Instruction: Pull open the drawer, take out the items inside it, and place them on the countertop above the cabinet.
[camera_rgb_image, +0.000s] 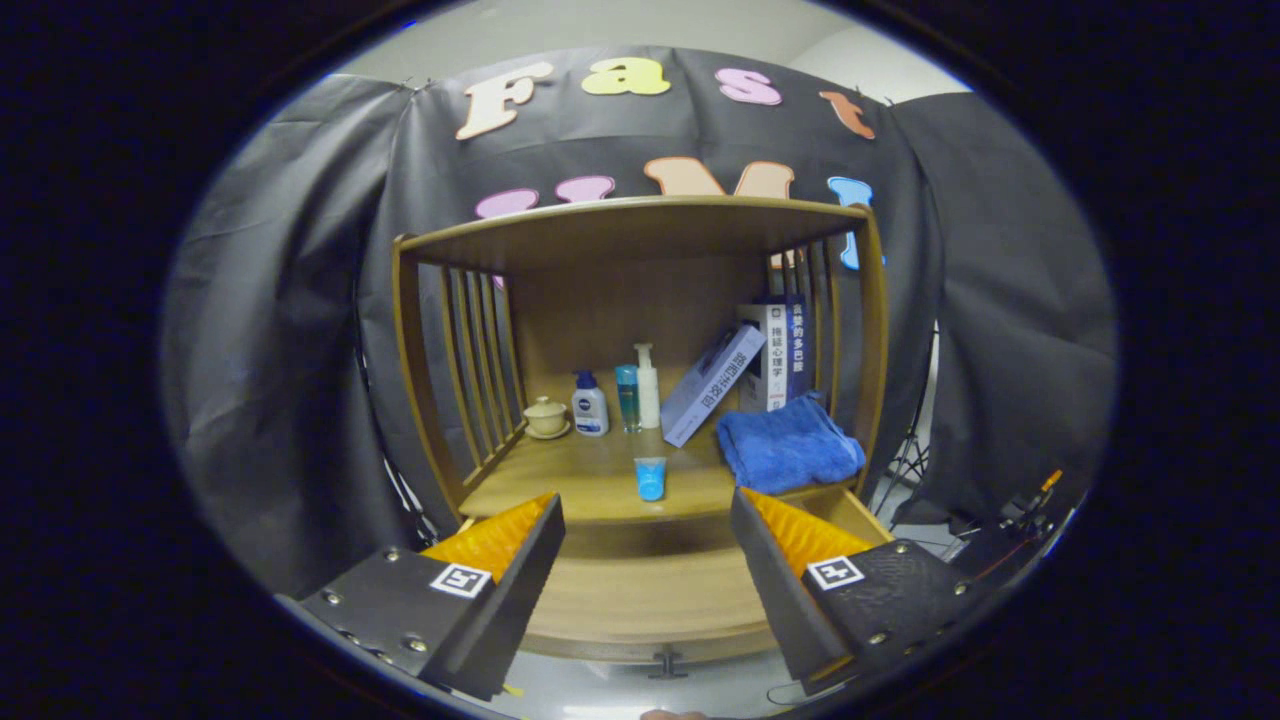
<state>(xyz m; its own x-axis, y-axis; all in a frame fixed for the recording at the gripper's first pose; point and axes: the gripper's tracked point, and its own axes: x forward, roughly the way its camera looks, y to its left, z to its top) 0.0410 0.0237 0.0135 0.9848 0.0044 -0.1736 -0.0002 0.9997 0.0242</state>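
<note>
My tongs (645, 560) hang open w/ nothing between them, right over the pulled-out drawer (650, 590), handle (667, 662) just below, so the blue cup (650, 478) sits straight ahead on the worktop (590, 480).

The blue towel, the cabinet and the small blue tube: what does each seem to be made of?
The blue towel looks like soft terry or microfibre cloth: fuzzy and folded. The cabinet seems to be wood or wood veneer with a satin brown finish; faint grain shows. The small blue tube is probably glossy plastic, though too small to be sure. The tongs stand open over the pulled-out drawer.
</note>
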